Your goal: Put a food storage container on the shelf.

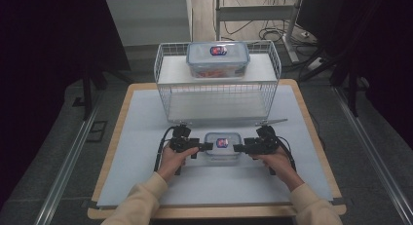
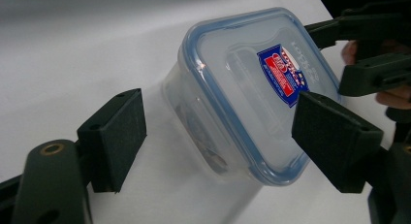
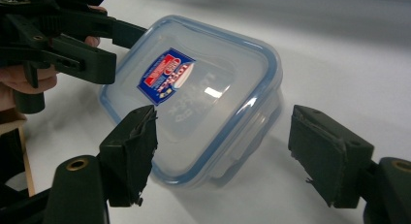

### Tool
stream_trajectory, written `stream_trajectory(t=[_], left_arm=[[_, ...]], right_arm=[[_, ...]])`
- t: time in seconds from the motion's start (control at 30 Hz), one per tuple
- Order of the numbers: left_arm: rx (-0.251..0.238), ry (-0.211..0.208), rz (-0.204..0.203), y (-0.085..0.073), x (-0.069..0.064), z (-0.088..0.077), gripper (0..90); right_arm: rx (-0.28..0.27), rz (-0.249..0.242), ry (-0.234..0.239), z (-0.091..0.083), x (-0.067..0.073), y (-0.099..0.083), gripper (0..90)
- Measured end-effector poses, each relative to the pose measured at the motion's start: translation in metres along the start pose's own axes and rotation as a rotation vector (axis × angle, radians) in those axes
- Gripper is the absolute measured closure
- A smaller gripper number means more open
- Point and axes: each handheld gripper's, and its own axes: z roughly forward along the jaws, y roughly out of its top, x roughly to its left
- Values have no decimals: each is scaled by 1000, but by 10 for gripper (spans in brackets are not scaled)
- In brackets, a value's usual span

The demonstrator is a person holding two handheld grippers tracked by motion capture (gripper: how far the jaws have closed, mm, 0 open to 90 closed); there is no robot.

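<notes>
You hold a claw in each hand over a desk (image 1: 146, 186) covered in pale sheeting, and both point inward at a small clear plastic container (image 1: 222, 146) with a blue-rimmed lid and a red and blue label. It sits flat on the desk, around the middle and a little toward your near edge, lid on. Your left claw (image 1: 208, 146) comes at its left end and your right claw (image 1: 237, 148) at its right end, so the box lies between them, likely so the two can steady or lift it together. In the left gripper view, the left claw stands wide open, its dark pads on either side of the box's end without pressing on it. In the right gripper view, the right claw also gapes wide, clear of the box and holding nothing. Toward the far edge stands a white wire shelf (image 1: 168, 91), and on its top sits a larger lidded container (image 1: 217, 59) with something orange inside.
</notes>
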Motion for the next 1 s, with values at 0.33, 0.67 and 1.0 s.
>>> stream_trajectory(t=[0.33, 0.67, 1.0], left_arm=[[29, -77, -32, -1, 3, 6, 265], [6, -92, 5, -7, -4, -3, 425], [-43, -74, 67, -19, -13, -10, 488]], right_arm=[[30, 73, 67, 15, -3, 1, 270], [8, 101, 84, 3, -2, -3, 443], [-34, 73, 73, -6, 8, -13, 496]])
